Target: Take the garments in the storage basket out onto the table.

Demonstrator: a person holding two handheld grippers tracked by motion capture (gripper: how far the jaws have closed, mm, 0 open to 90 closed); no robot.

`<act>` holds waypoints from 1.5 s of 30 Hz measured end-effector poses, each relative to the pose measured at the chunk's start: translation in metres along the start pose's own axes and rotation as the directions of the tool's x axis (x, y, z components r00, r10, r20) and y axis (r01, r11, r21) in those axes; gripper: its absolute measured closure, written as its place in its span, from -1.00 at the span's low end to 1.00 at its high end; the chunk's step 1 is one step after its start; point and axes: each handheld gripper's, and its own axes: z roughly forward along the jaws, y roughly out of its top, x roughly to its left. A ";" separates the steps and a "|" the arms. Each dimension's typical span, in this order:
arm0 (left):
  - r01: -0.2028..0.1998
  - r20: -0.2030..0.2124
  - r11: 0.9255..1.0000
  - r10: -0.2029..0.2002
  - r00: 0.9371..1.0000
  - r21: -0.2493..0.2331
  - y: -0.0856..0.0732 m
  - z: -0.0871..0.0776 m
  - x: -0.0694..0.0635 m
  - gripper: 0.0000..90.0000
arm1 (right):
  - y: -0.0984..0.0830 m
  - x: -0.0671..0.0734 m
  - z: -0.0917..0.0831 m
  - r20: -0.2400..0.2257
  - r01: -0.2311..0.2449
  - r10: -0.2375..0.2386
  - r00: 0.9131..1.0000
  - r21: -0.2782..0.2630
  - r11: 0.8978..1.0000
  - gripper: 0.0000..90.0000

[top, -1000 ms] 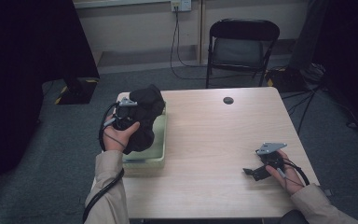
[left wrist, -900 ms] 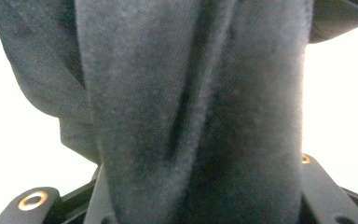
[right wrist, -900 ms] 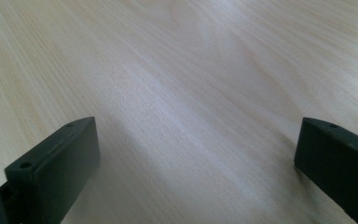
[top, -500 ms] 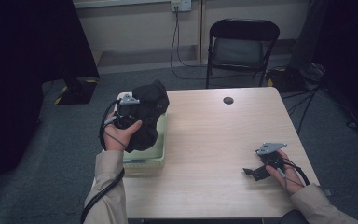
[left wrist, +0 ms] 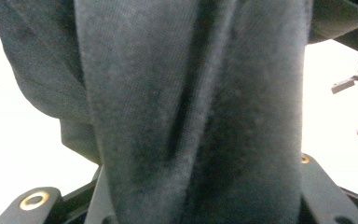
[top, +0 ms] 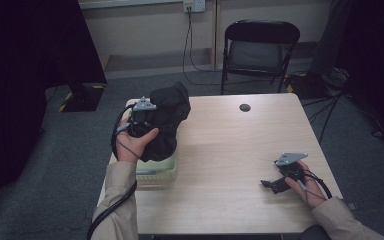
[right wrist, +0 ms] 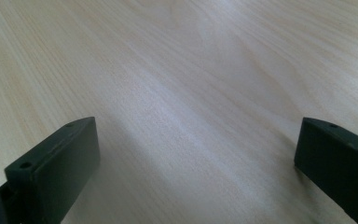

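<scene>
From the high view, my left gripper (top: 147,117) is clamping a bunched-up black fabric garment (top: 166,120) and holding it up over the pale green plastic bin (top: 155,172) sitting at the left edge of the light wooden table (top: 230,150). My right gripper (top: 272,184) is resting low on the table near the right side, well apart from the cloth. A small round black disc (top: 245,107) is lying near the far edge.

In the left gripper view, the dark cloth (left wrist: 191,116) is hanging in thick folds right between my jaws, pinched tight.

In the right gripper view, my jaws are standing wide apart with just bare wood grain (right wrist: 191,93) between them.
</scene>
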 end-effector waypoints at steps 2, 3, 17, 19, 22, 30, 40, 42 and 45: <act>-0.007 0.014 1.000 0.008 1.000 -0.004 0.002 0.000 -0.004 0.29 | 0.000 0.000 0.000 0.000 0.000 0.000 1.000 0.000 1.000 -1.00; -0.009 0.018 1.000 0.009 1.000 -0.008 0.003 0.001 -0.005 0.29 | 0.000 0.000 0.000 0.000 0.000 0.000 1.000 0.000 1.000 -1.00; -0.043 0.071 0.999 0.045 0.996 -0.027 0.010 0.005 -0.023 0.29 | 0.000 0.000 0.000 0.000 0.000 0.000 1.000 0.000 1.000 -1.00; -0.041 0.076 0.999 0.044 0.996 -0.035 0.011 0.005 -0.025 0.29 | 0.000 0.000 0.000 0.000 0.001 -0.001 1.000 0.000 1.000 -1.00; -0.047 0.088 0.998 0.050 0.995 -0.040 0.013 0.005 -0.029 0.29 | 0.000 0.000 0.000 0.000 0.000 0.000 1.000 0.000 1.000 -1.00; -0.080 0.125 0.996 0.086 0.988 -0.048 0.017 0.009 -0.043 0.29 | 0.000 0.000 0.000 0.000 0.000 0.000 1.000 0.000 1.000 -1.00; -0.107 0.185 0.994 0.111 0.977 -0.028 0.017 0.023 -0.062 0.29 | 0.000 0.000 0.000 0.000 0.000 0.000 1.000 0.000 1.000 -1.00; -0.113 0.193 0.993 0.115 0.974 -0.023 0.018 0.026 -0.066 0.29 | 0.000 0.000 0.000 0.000 0.000 0.000 1.000 0.000 1.000 -1.00; -0.110 0.209 0.994 0.113 0.971 -0.027 0.017 0.030 -0.070 0.29 | 0.000 0.000 0.000 0.000 0.000 0.000 1.000 0.000 1.000 -1.00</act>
